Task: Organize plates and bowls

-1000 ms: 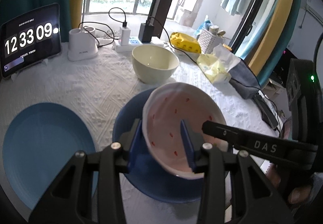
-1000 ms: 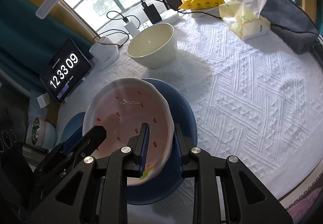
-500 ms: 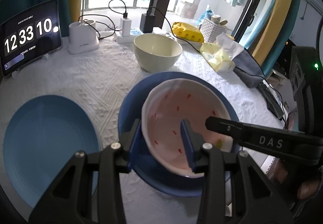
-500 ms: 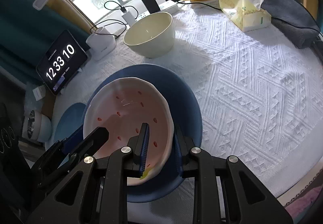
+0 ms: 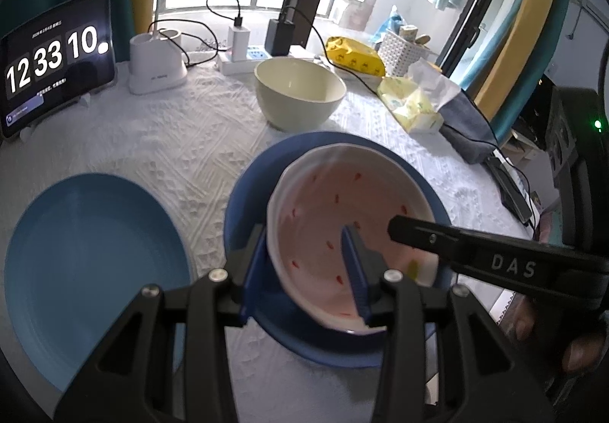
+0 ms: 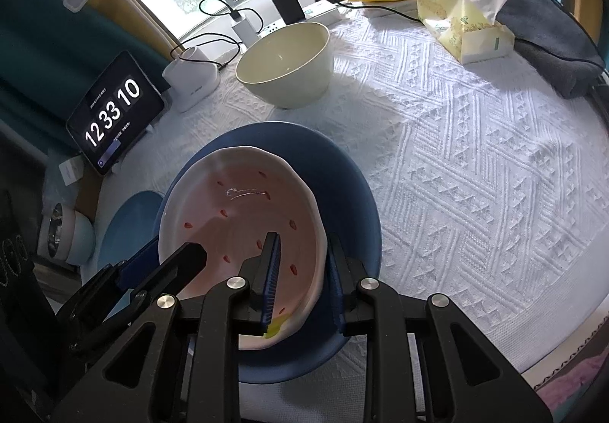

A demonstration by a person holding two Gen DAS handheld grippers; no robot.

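- Left wrist view: the left gripper (image 5: 308, 263) pinched the rim of the pink, red-speckled ceramic bowl (image 5: 342, 240).
- Right gripper (image 6: 304, 276) pinched its other side, above the dark blue round plate (image 6: 342, 171).

**Colours on my table**

I see a pink bowl (image 5: 342, 217) with a white rim and little red spots. It sits over a dark blue plate (image 5: 243, 194). Beside it is a light blue plate (image 5: 87, 255). The big bowl (image 5: 298, 91) is cream. The tablecloth (image 6: 475, 164) is white with bumpy triangle shapes. The tissue pack (image 6: 468, 31) is pale yellow. My gripper pads (image 6: 272, 282) are blue.
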